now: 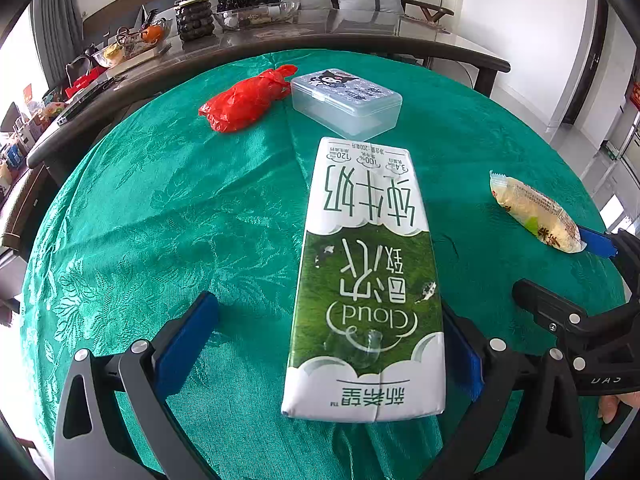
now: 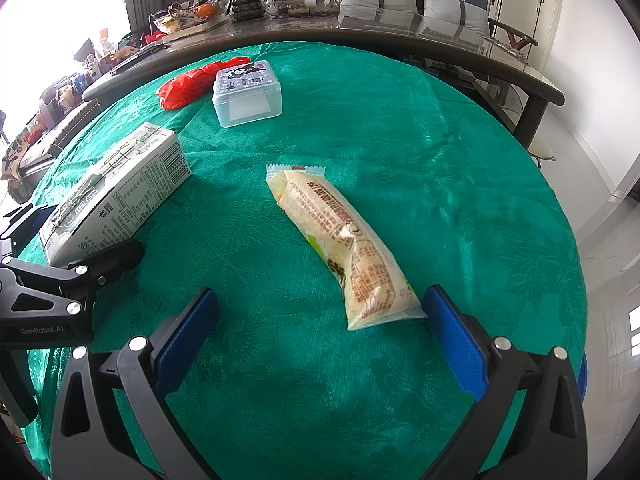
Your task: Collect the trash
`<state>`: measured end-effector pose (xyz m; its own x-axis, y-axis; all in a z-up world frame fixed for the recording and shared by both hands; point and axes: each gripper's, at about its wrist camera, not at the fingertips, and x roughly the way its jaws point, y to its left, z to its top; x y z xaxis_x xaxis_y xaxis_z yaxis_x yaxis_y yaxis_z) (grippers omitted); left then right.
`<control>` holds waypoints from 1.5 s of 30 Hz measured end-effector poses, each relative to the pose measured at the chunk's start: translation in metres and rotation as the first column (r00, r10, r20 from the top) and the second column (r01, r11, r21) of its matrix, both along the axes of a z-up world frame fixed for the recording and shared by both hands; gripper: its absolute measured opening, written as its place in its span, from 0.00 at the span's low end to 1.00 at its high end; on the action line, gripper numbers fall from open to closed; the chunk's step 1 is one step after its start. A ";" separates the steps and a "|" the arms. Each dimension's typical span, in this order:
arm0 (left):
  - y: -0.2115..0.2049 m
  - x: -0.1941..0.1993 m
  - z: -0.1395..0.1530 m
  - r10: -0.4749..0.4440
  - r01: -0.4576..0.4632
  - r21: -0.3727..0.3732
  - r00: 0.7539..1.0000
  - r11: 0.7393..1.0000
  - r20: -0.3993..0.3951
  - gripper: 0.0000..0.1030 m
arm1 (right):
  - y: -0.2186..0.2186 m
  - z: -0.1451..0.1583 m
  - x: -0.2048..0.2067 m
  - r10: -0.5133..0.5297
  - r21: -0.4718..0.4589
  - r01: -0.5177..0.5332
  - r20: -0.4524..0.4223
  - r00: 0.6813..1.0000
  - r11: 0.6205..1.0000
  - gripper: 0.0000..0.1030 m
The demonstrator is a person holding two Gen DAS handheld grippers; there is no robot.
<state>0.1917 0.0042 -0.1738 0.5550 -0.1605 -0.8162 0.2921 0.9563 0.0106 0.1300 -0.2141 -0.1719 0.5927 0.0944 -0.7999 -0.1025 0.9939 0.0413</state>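
A green-and-white milk carton (image 1: pixel 366 280) lies flat on the green tablecloth (image 1: pixel 160 220). My left gripper (image 1: pixel 328 344) is open, its fingers either side of the carton's near end; the right pad is at the carton's edge, the left pad stands apart. A yellow snack packet (image 2: pixel 344 244) lies ahead of my right gripper (image 2: pixel 320 340), which is open, its right pad next to the packet's near end. A crumpled red plastic bag (image 1: pixel 244 100) lies at the far side. The carton (image 2: pixel 116 196) and bag (image 2: pixel 184 84) also show in the right wrist view.
A clear lidded plastic box (image 1: pixel 346 104) with a cartoon sticker stands beside the red bag. Behind the round table runs a dark long table (image 1: pixel 360 40) with a potted plant, bowls and clutter. The packet (image 1: pixel 536 212) lies near the table's right edge.
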 end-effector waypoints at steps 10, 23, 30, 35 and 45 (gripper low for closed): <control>0.000 0.000 0.000 0.000 0.000 0.000 1.000 1.000 0.000 0.96 | 0.000 0.000 0.000 0.000 0.000 0.000 0.000 1.000 1.000 0.96; -0.001 0.000 0.000 0.000 0.000 0.000 1.000 1.000 0.000 0.96 | 0.000 0.000 0.000 0.000 0.001 0.000 0.000 1.000 1.000 0.96; 0.000 0.000 0.000 0.000 0.000 0.000 1.000 1.000 0.001 0.96 | 0.000 0.000 0.000 0.000 0.001 0.000 0.000 1.000 1.000 0.96; -0.001 0.000 0.000 0.000 0.000 0.000 1.000 1.000 0.001 0.96 | 0.000 0.000 0.000 0.001 0.001 -0.001 0.000 1.000 1.000 0.96; 0.000 0.000 0.000 0.000 0.000 0.000 1.000 1.000 0.001 0.96 | -0.026 0.014 -0.025 0.063 0.034 -0.062 -0.017 0.998 0.997 0.96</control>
